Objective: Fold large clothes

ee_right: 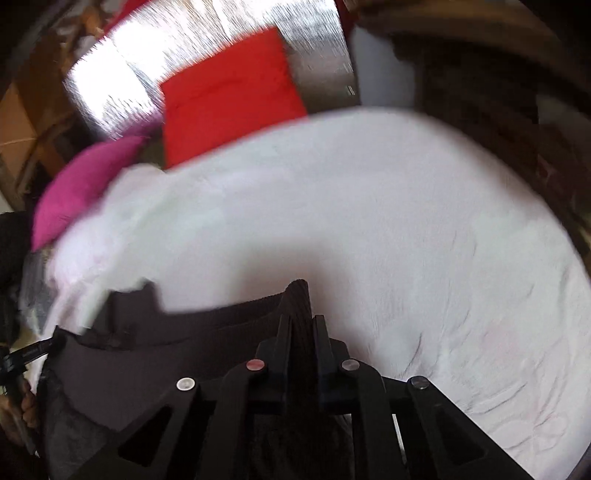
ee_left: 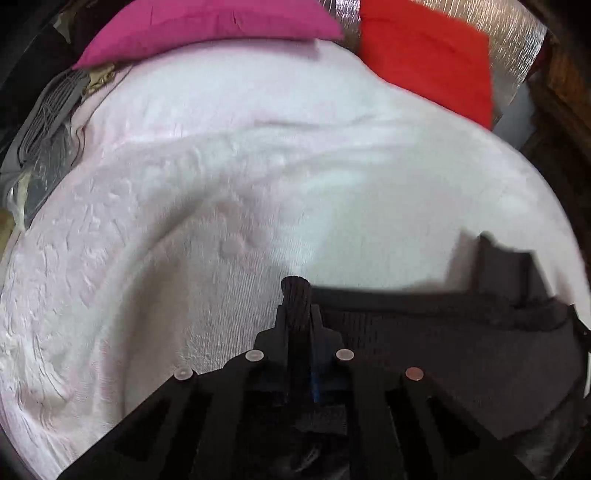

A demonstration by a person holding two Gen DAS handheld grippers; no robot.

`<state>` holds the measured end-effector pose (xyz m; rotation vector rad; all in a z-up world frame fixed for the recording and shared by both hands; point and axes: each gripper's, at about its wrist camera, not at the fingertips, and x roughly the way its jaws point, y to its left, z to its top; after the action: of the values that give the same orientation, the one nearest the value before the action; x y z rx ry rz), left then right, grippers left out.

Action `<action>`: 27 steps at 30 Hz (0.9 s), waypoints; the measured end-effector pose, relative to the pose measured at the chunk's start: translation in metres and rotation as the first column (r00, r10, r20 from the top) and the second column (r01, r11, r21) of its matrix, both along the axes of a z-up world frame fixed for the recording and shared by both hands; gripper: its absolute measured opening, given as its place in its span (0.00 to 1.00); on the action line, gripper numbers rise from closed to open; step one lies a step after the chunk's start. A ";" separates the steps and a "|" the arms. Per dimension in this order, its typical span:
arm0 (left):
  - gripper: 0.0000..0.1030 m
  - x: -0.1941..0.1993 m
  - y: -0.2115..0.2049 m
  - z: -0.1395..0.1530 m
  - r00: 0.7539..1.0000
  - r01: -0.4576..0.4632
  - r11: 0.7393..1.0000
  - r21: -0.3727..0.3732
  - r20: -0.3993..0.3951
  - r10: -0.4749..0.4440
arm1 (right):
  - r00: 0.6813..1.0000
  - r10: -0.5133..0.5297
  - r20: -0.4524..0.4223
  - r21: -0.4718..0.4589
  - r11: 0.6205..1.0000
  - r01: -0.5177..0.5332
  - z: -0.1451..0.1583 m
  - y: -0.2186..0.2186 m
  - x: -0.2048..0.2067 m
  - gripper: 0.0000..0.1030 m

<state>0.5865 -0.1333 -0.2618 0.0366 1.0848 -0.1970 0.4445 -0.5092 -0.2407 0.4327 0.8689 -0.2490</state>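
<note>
**Both grippers pinched on dark garment's edge, ready for the fold**

Two handheld grippers were clenched on a dark garment [ee_left: 424,332] that lay at the near edge of a bed covered w/ a white bedspread [ee_left: 221,184]. In the left wrist view, the left gripper [ee_left: 295,291] had a bunched fold of the black fabric squeezed between its jaws, the cloth's edge running off to the right. In the right wrist view, the right gripper [ee_right: 297,295] nipped the same edge at its other end, w/ the hem stretching away to the left. A pink pillow [ee_left: 207,26] and a red pillow [ee_left: 424,55] sat at the far side of the bed, well apart from the work.

Judged from the grips: both pinches looked shallow, near the hem, so lifting evenly and keeping the edge taut between the two hands would matter. Uneven pull could slip one corner free. Carrying the edge forward low over the bedspread, then laying it flat before letting go, seemed the cleanest way; the frames were blurred, so finer detail couldn't be told.
</note>
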 end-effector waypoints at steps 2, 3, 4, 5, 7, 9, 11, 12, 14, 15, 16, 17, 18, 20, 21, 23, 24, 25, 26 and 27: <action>0.18 -0.007 0.004 0.011 1.000 0.006 0.999 -0.034 0.027 -0.005 | 1.000 -0.010 -0.012 0.057 0.998 0.011 -0.011 -0.004 0.000 0.12; 0.27 -0.012 0.008 0.017 1.000 -0.003 0.998 -0.056 0.021 0.004 | 1.000 -0.021 0.008 0.081 0.997 0.020 -0.007 -0.007 -0.005 0.12; 0.47 -0.016 0.014 0.023 1.000 -0.022 0.998 -0.066 0.018 0.024 | 0.999 -0.028 0.039 0.119 0.993 0.023 -0.001 -0.010 -0.013 0.13; 0.59 -0.022 0.020 0.029 0.998 -0.044 0.996 -0.076 0.029 0.047 | 0.997 -0.037 0.063 0.145 0.989 0.028 0.007 -0.011 -0.021 0.16; 0.66 -0.050 0.036 0.053 0.990 -0.085 0.990 -0.110 0.101 0.096 | 0.994 -0.067 0.084 0.158 0.986 0.053 0.022 -0.009 -0.040 0.17; 0.70 -0.083 0.044 0.072 0.984 -0.073 0.990 -0.118 0.156 0.091 | 0.990 -0.068 0.123 0.165 0.985 0.047 0.037 -0.004 -0.064 0.30; 0.73 -0.109 0.046 0.078 0.981 -0.071 0.993 -0.091 0.174 0.086 | 0.988 -0.057 0.144 0.156 0.987 0.035 0.047 0.003 -0.090 0.70; 0.73 -0.133 0.044 0.082 0.979 -0.060 0.996 -0.072 0.190 0.072 | 0.986 -0.059 0.158 0.150 0.988 0.035 0.050 0.007 -0.104 0.82; 0.75 -0.166 0.037 0.080 0.978 -0.013 0.999 -0.044 0.205 0.022 | 0.974 -0.063 0.219 0.124 0.992 0.036 0.060 0.024 -0.137 0.82; 0.76 -0.179 0.035 0.078 0.978 -0.013 1.000 -0.018 0.207 0.017 | 0.974 -0.048 0.223 0.116 0.993 0.023 0.061 0.032 -0.148 0.82; 0.77 -0.193 0.032 0.075 0.978 -0.014 1.000 0.004 0.210 0.013 | 0.979 -0.031 0.203 0.112 0.994 0.008 0.060 0.044 -0.162 0.82; 0.77 -0.204 0.030 0.073 0.978 -0.002 1.000 0.008 0.210 0.000 | 0.981 -0.024 0.192 0.110 0.994 0.003 0.060 0.051 -0.168 0.82; 0.77 -0.218 0.027 0.067 0.978 0.016 1.000 0.009 0.208 -0.018 | 0.983 -0.016 0.185 0.097 0.995 -0.003 0.059 0.061 -0.178 0.80; 0.77 -0.233 0.023 0.057 0.979 0.021 0.999 0.029 0.200 -0.027 | 0.986 0.010 0.166 0.057 0.998 -0.020 0.055 0.081 -0.191 0.78; 0.77 -0.240 0.019 0.044 0.983 0.027 0.998 0.059 0.178 -0.037 | 0.988 0.026 0.150 0.038 0.999 -0.032 0.051 0.089 -0.195 0.73; 0.78 -0.248 0.014 0.026 0.983 0.038 0.994 0.105 0.172 -0.056 | 0.997 0.059 0.057 0.017 0.998 -0.060 0.031 0.107 -0.195 0.66; 0.79 -0.254 0.012 0.024 0.977 0.041 0.991 0.127 0.201 -0.066 | 0.998 0.067 0.002 0.022 0.997 -0.067 0.020 0.111 -0.193 0.66; 0.79 -0.257 0.010 0.025 0.974 0.043 0.988 0.145 0.216 -0.075 | 0.997 0.074 -0.026 0.001 0.997 -0.074 0.009 0.115 -0.194 0.66; 0.79 -0.260 0.009 0.027 0.971 0.051 0.987 0.155 0.223 -0.085 | 0.996 0.085 -0.013 -0.037 0.996 -0.086 0.008 0.120 -0.198 0.66; 0.79 -0.263 0.010 0.031 0.968 0.063 0.987 0.149 0.233 -0.097 | 0.996 0.091 -0.016 -0.055 0.994 -0.092 0.011 0.123 -0.201 0.65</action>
<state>0.3240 -0.1231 -0.2313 0.2259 0.8552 -0.1832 0.2434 -0.3863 -0.2299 0.3387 0.8903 -0.1915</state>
